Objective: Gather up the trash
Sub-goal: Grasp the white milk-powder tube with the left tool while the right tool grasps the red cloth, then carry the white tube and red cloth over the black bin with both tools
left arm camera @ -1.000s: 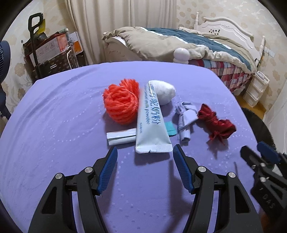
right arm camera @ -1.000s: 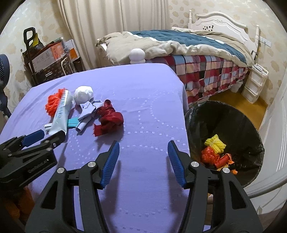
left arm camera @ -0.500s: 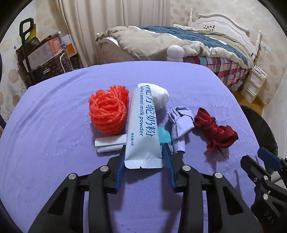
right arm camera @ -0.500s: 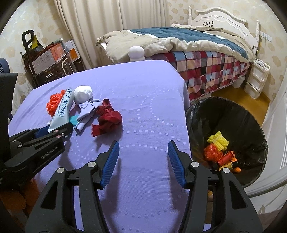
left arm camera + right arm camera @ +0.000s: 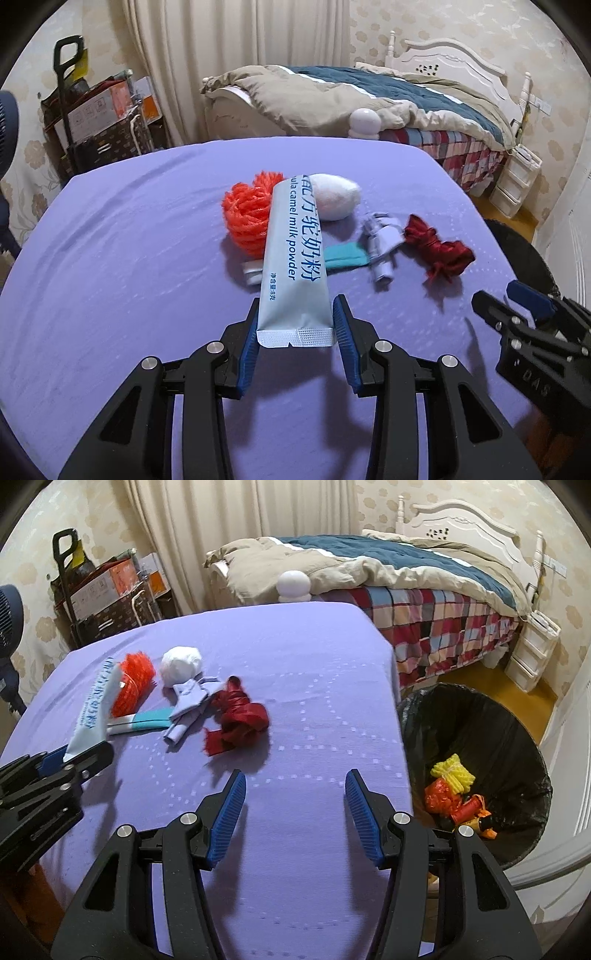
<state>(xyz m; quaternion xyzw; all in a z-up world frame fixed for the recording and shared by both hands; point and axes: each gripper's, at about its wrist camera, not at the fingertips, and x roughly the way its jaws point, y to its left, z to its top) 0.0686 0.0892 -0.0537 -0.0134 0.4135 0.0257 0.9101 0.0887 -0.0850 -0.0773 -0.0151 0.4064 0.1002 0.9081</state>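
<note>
My left gripper [image 5: 294, 325] is shut on the near end of a pale blue milk powder sachet [image 5: 293, 254] and holds it lifted above the purple table; it also shows in the right wrist view [image 5: 94, 712]. On the table lie an orange net ball [image 5: 246, 214], a white wad [image 5: 336, 201], a teal and white wrapper [image 5: 345, 257], a lilac crumpled paper [image 5: 382, 245] and a dark red ribbon bundle [image 5: 437, 251]. My right gripper [image 5: 293, 805] is open and empty above the table's right part, near the red bundle [image 5: 240, 720].
A black-lined trash bin [image 5: 476, 738] stands off the table's right edge, holding yellow and orange trash [image 5: 452, 790]. A bed [image 5: 388, 576] lies behind the table. A cart with boxes [image 5: 99, 118] stands at the back left.
My left gripper moved forward, closed on the sachet and has raised its near end off the table. The right gripper stayed open and barely moved.
</note>
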